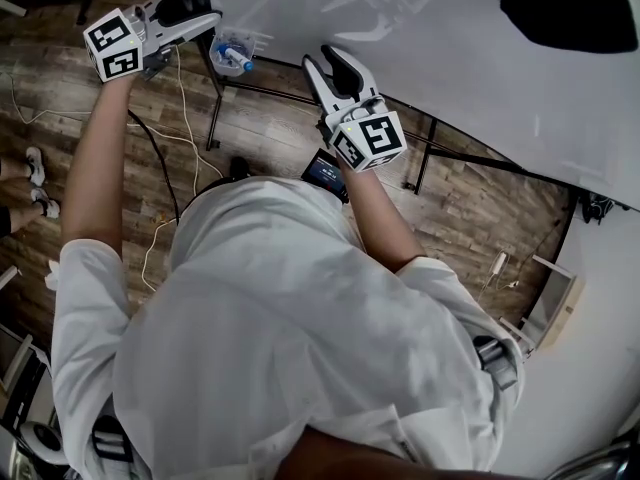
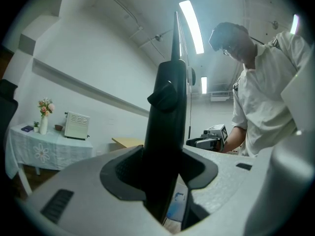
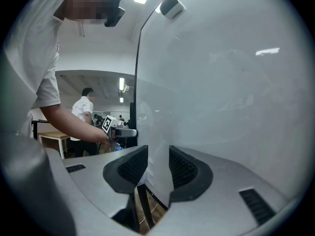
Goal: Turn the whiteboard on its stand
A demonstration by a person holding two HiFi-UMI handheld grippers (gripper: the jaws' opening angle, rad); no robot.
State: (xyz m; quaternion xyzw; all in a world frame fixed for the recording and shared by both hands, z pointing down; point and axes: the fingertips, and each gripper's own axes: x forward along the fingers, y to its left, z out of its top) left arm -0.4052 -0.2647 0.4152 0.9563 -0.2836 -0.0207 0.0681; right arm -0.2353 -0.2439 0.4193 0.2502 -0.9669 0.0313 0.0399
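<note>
The whiteboard [image 1: 450, 48] is a large white panel that fills the top right of the head view, tilted on its black stand [image 1: 215, 108]. My left gripper [image 1: 195, 13] is at the board's left end, shut on its black side frame [image 2: 170, 107], which fills the gap between the jaws in the left gripper view. My right gripper [image 1: 335, 63] holds the board's near edge further right. In the right gripper view the white panel [image 3: 221, 82] runs between the two ribbed pads [image 3: 133, 168], which close on it. Each gripper shows in the other's view.
A clear cup of markers [image 1: 235, 53] hangs by the stand. Cables [image 1: 185, 118] and a small screen device [image 1: 325, 171] lie on the wooden floor. Another person's feet [image 1: 35, 183] are at the left edge. A table with flowers and a white appliance [image 2: 76, 125] stands by the wall.
</note>
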